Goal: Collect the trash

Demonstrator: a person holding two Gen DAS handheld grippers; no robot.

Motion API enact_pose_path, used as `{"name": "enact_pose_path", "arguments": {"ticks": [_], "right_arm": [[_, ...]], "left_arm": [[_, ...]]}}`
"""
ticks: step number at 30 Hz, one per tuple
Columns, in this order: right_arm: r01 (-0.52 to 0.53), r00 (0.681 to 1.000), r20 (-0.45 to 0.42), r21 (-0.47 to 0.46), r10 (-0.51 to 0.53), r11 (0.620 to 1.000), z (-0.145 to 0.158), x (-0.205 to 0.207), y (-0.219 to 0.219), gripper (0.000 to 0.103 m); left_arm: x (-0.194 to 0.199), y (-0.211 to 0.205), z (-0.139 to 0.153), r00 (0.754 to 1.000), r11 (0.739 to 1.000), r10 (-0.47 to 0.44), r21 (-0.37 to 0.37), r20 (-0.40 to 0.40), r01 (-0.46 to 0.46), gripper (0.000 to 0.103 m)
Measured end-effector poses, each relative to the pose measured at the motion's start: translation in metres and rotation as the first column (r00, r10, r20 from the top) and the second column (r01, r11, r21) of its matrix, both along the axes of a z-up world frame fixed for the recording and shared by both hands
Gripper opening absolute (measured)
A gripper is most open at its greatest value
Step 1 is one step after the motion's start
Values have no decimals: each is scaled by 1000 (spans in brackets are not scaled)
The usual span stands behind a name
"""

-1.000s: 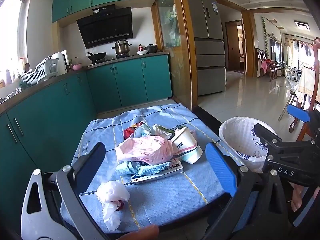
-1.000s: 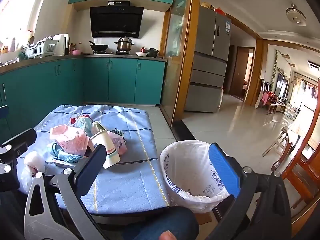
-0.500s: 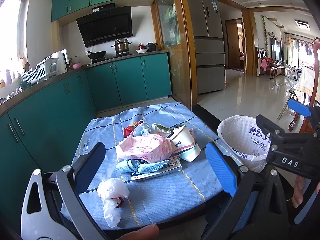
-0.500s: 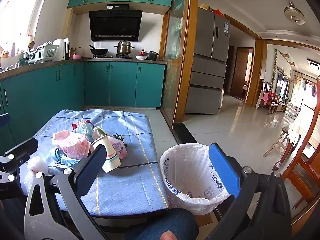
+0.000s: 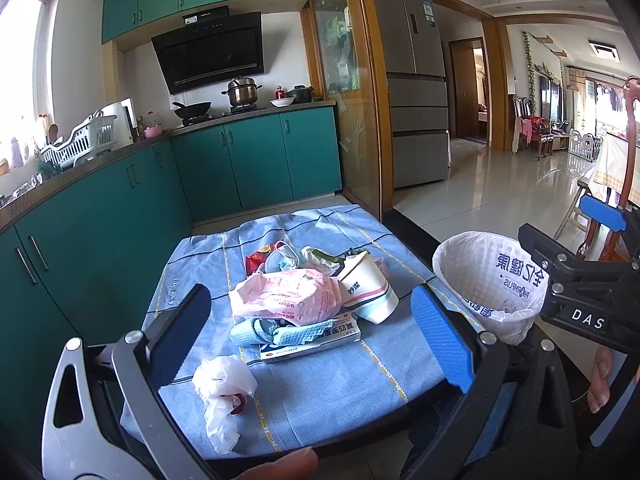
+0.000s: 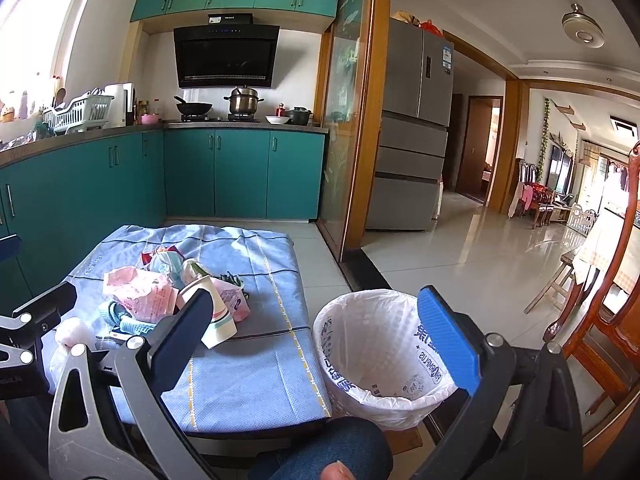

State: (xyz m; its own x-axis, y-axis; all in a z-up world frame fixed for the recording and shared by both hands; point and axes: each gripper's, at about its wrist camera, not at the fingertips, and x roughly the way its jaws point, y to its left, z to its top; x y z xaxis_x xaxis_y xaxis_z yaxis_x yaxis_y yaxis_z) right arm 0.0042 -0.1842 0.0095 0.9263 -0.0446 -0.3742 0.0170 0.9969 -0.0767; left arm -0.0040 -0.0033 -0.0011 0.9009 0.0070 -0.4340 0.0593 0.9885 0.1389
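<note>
Heap of wrappers and tipped paper cup mid-frame; white-lined bin at right, upright

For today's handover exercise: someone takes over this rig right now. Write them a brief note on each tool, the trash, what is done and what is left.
Left tool: open, holding nothing, facing the pile.
Right tool: open, holding nothing, by the bin.
Trash: pink bag, paper cup, flat box and crumpled white plastic all lie on the blue cloth.
Lined bin stands right of the table.
Done: nothing visibly collected.
Left: every piece.
</note>
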Motion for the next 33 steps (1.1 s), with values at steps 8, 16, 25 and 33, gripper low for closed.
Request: {"name": "enact_pose_path", "arguments": {"ticks": [8, 16, 25, 33], "right_arm": [[-2, 1000, 0, -6, 2, 1000, -4, 0, 1, 100], [3, 1000, 4, -14, -3, 1000, -5, -1, 3, 100], [10, 1000, 0, -22, -10, 1000, -9, 1, 3, 100], [11, 1000, -2, -23, -11, 1000, -10, 1, 2, 100]], "left_arm": [[-1, -1, 0, 1000, 1000, -2, 0, -3, 2, 100], [-1, -2, 0, 1000, 1000, -1, 0, -3, 1, 100], [-1, -3, -3, 1000, 1000, -3, 0, -6, 3, 100], [0, -4, -5, 1000, 1000, -4, -1, -8, 4, 100]]}}
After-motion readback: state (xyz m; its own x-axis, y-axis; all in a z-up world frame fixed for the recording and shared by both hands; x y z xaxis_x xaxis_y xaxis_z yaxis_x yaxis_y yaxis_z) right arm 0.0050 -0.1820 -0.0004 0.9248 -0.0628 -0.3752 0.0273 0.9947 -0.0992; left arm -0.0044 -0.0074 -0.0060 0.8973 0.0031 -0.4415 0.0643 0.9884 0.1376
